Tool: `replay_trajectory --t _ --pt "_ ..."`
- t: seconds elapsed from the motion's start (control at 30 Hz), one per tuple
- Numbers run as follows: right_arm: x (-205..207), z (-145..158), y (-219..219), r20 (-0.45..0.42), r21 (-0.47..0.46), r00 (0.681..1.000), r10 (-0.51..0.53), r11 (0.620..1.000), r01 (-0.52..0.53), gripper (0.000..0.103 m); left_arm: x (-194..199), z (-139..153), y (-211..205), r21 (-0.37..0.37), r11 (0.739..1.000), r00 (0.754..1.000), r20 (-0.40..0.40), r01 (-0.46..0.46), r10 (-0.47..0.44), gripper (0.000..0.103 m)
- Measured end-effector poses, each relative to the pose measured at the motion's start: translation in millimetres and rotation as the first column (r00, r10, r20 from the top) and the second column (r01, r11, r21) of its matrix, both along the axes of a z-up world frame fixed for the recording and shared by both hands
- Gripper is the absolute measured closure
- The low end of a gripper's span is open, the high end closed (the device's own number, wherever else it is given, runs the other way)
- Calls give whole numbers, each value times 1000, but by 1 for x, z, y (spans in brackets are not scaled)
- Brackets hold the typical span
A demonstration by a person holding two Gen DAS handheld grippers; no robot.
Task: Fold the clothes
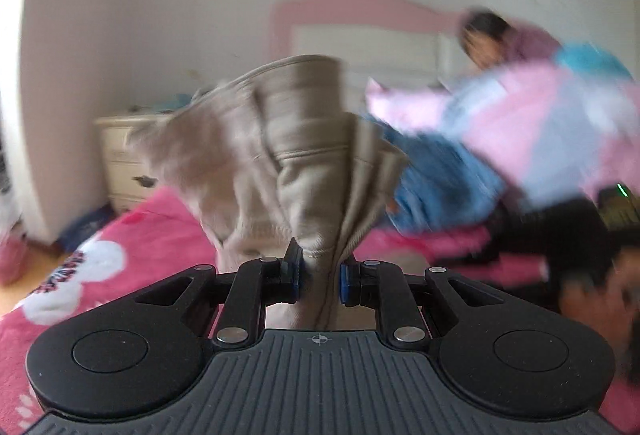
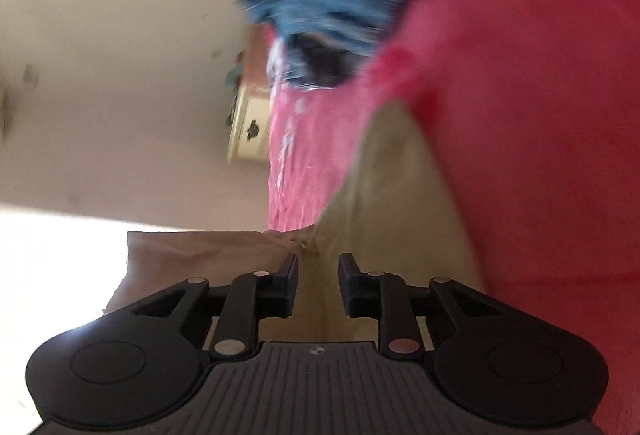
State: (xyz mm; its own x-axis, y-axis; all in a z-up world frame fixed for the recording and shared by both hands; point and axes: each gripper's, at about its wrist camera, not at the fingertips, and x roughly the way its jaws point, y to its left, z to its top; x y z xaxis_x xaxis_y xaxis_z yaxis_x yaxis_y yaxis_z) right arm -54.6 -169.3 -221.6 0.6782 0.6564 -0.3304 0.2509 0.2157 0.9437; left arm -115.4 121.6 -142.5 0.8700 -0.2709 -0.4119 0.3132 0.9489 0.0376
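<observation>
The left gripper (image 1: 320, 271) is clamped on a bunched fold of the beige ribbed-hem cotton garment (image 1: 288, 155), which billows toward twelve o'clock above the pink fleece bedspread (image 1: 132, 235); beyond, at two o'clock, lies a blue denim garment (image 1: 440, 183). The right gripper (image 2: 318, 275) has its jaws parted with nothing pinched; beige cloth lies just beyond them, the pink bedspread at one o'clock.
</observation>
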Motion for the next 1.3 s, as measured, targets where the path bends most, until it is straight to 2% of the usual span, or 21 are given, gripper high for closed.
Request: replay_trajectory --t 0.07,0.1,0.2,0.23,0.37,0.5,0.57,0.63,0.7,0.77,0.8,0.87,0.93,1.0,1.07,1.13,1.2,1.23,1.27,1.3 --pt "-2 -14 -3 -22 92 999 -36 995 38 65 -8 -15 -15 114 990 997 -17 79 -77 88" --pt "-2 -21 -2 -23 144 999 -39 989 42 65 -12 -23 -23 179 976 992 -24 123 -121 88" --pt "-4 -43 -1 -88 250 995 -42 966 63 62 -24 -43 -41 335 910 969 -48 245 -243 88" --pt "-6 -49 -1 -111 271 993 -46 960 75 61 -25 -48 -45 362 892 961 -61 271 -268 88" --pt "-11 -72 -7 -163 394 985 -56 912 117 60 -20 -49 -47 413 847 941 -99 334 -323 86" --pt "-13 -83 -10 -176 470 982 -70 870 146 60 -19 -40 -47 468 795 922 -167 386 -349 77" --pt "-12 -88 -9 -178 502 981 -77 850 158 59 -26 -29 -44 474 783 915 -211 403 -343 74" --pt "-16 -94 -9 -186 559 978 -98 807 187 55 -31 -15 -38 459 788 910 -258 410 -324 74" --pt "-17 -93 -12 -173 582 979 -110 790 192 52 -30 -1 -28 454 798 912 -293 397 -287 74" --pt "-15 -91 -13 -153 605 981 -121 773 190 49 -22 12 -18 456 824 933 -282 335 -223 74" --pt "-15 -91 -14 -147 614 981 -127 765 192 46 -13 19 -14 437 850 944 -272 295 -188 74" --pt "-14 -90 -16 -154 610 979 -133 766 200 42 9 31 -7 364 909 960 -257 204 -113 74" --pt "-12 -90 -17 -156 613 979 -130 765 199 40 36 37 -9 247 953 953 -284 176 -102 73" --pt "-9 -87 -17 -139 608 983 -123 773 183 36 61 32 -21 131 970 929 -337 205 -151 71" --pt "-4 -80 -19 -120 577 986 -112 801 161 33 80 20 -39 58 972 909 -370 228 -191 71" --pt "3 -68 -22 -85 491 993 -86 863 117 32 94 3 -51 -8 968 873 -431 250 -229 71" --pt "10 -52 -24 -50 358 998 -49 932 63 33 97 -13 -59 -28 961 841 -477 276 -255 72" --pt "16 -40 -22 -39 231 999 -25 972 34 41 96 -19 -61 -27 957 831 -488 290 -265 72" --pt "20 -29 -19 -27 105 1000 -1 994 4 49 94 -25 -62 -24 951 820 -499 308 -278 73" --pt "24 -18 -13 -8 -11 1000 23 1000 -23 63 90 -28 -64 -16 944 814 -501 331 -294 73"
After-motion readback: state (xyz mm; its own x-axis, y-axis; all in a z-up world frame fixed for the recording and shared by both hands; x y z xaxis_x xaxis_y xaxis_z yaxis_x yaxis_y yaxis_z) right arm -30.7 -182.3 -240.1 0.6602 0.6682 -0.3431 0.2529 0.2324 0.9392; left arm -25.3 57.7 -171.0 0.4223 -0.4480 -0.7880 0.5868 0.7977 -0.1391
